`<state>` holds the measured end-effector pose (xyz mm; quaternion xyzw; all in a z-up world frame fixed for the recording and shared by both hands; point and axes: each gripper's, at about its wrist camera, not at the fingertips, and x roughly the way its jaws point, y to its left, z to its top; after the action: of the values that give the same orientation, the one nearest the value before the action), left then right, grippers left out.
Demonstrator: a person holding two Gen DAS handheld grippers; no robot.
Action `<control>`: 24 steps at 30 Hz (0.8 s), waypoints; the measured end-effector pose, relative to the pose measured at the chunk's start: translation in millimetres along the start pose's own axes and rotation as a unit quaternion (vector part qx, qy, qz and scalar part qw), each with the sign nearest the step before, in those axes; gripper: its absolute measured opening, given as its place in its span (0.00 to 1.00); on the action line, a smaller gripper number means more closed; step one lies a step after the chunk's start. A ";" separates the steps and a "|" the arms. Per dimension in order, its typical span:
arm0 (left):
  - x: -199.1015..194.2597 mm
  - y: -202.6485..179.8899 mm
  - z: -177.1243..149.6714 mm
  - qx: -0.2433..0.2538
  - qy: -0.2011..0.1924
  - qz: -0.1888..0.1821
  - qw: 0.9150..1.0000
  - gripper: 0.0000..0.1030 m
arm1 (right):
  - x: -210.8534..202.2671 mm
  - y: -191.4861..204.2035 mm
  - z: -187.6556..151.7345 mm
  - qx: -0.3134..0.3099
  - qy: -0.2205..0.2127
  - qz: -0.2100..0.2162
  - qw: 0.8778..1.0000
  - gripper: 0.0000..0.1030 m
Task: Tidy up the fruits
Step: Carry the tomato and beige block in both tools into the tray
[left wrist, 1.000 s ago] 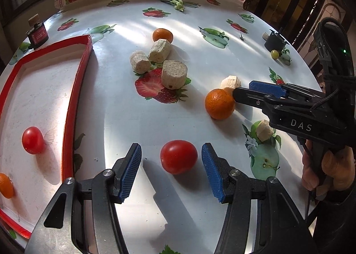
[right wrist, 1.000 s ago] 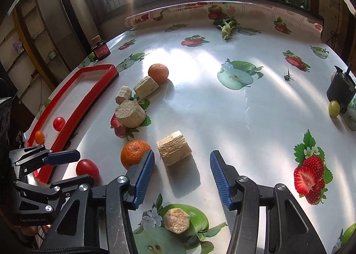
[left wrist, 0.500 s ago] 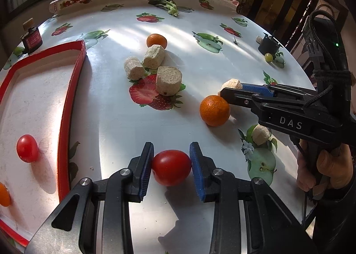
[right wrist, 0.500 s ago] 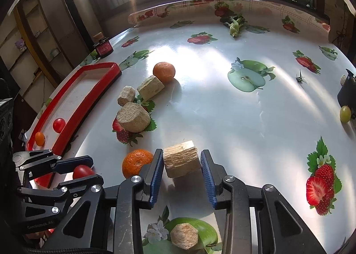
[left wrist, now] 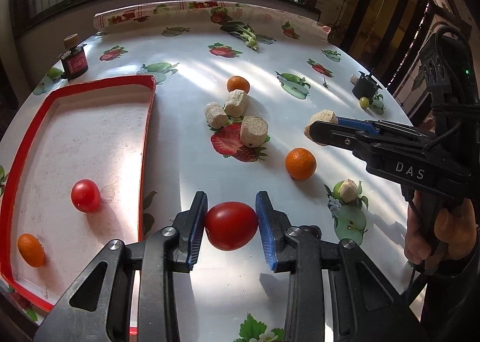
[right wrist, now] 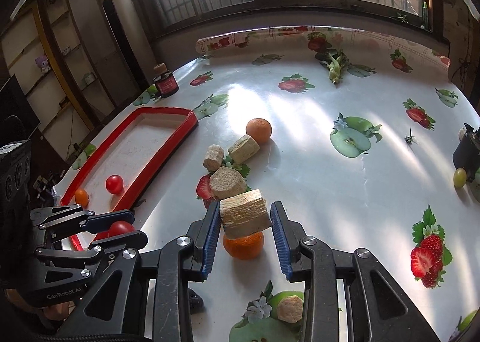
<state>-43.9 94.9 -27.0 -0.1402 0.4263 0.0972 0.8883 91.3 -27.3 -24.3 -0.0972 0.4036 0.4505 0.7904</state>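
My left gripper (left wrist: 231,226) is shut on a red tomato (left wrist: 231,225) and holds it above the table, just right of the red-rimmed tray (left wrist: 148,120). The tray holds another tomato (left wrist: 85,195) and a small orange (left wrist: 31,249). My right gripper (right wrist: 244,226) is shut on a tan wooden block (right wrist: 244,216) and holds it lifted over an orange (right wrist: 243,247). It also shows in the left wrist view (left wrist: 325,126). A second orange (left wrist: 238,84) lies farther back.
Three tan blocks (left wrist: 237,120) lie mid-table on a strawberry print. A small block (left wrist: 347,189) lies near the front right. A dark jar (left wrist: 73,58) stands at the back left. A black pot (left wrist: 364,87) and a green grape (left wrist: 364,102) are at the right edge.
Both grippers closed from open. The left one took hold of the tomato and the right one took the wooden block. Both have lifted their objects off the table.
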 end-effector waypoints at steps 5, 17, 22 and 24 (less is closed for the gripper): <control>-11.2 13.8 -0.4 -0.012 -0.012 0.008 1.000 0.30 | -1.0 16.4 5.1 -0.011 -0.004 0.007 1.000 0.33; -27.0 45.5 -6.6 -0.038 -0.024 0.027 0.999 0.30 | 5.9 48.7 12.1 -0.035 -0.001 0.023 0.999 0.33; -32.5 57.4 -8.0 -0.050 -0.028 0.039 0.998 0.30 | 9.6 59.6 14.5 -0.043 0.000 0.030 0.999 0.33; -35.2 64.4 -8.4 -0.056 -0.030 0.044 0.997 0.30 | 12.5 63.9 15.4 -0.045 0.001 0.034 0.998 0.33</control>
<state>-90.6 150.9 -15.1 -0.1676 0.3993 0.1640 0.8863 52.6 25.3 -9.9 -0.1192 0.3872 0.4948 0.7688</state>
